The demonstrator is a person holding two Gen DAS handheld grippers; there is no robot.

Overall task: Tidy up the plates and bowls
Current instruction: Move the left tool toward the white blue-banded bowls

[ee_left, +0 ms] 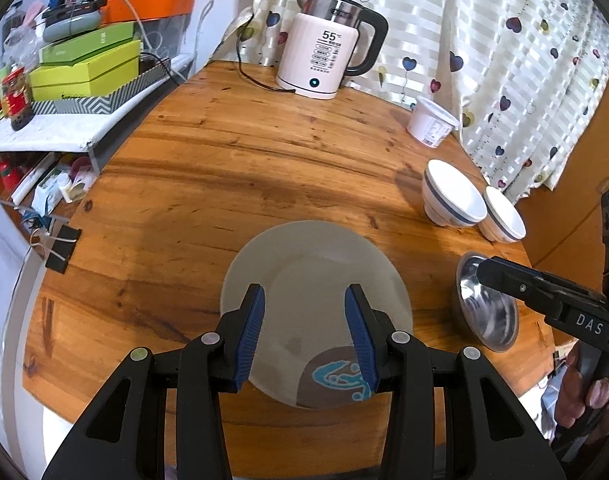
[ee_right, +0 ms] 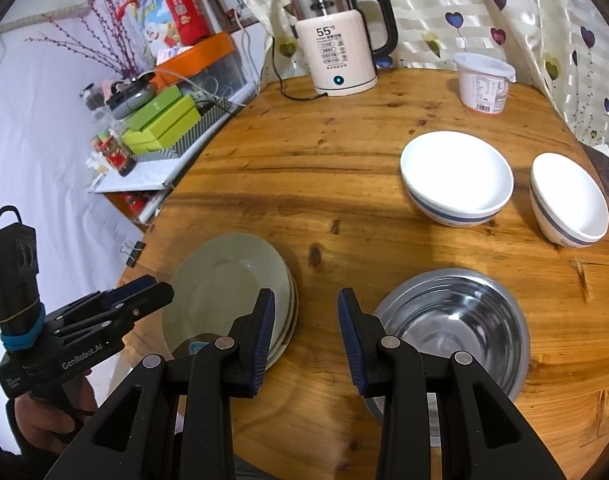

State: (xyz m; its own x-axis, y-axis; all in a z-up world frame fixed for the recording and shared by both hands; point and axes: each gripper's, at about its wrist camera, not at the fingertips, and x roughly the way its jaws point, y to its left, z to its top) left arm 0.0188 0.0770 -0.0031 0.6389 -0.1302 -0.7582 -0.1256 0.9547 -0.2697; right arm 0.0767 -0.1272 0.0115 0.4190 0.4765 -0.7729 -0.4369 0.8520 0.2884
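Both grippers, left point(ee_left: 304, 334) and right point(ee_right: 306, 340), hover with fingers apart, holding nothing. Stacked plates point(ee_right: 228, 284) sit at the bench's point(ee_right: 344, 168) seven o'clock (glazed, slippery, breakable); grip the rim. Steel bowl point(ee_right: 456, 320) is light.

The worktop point(ee_right: 304, 184) is varnished knotty wood with a warm sheen. The steel bowl point(ee_right: 460, 320) is polished, mirror-bright metal. Both striped bowls point(ee_right: 456, 176) and the stacked plates point(ee_right: 228, 280) look like smooth glazed ceramic. The tongs point(ee_right: 306, 332) carry ribbed blue pads point(ee_right: 264, 336) on matt black plastic.
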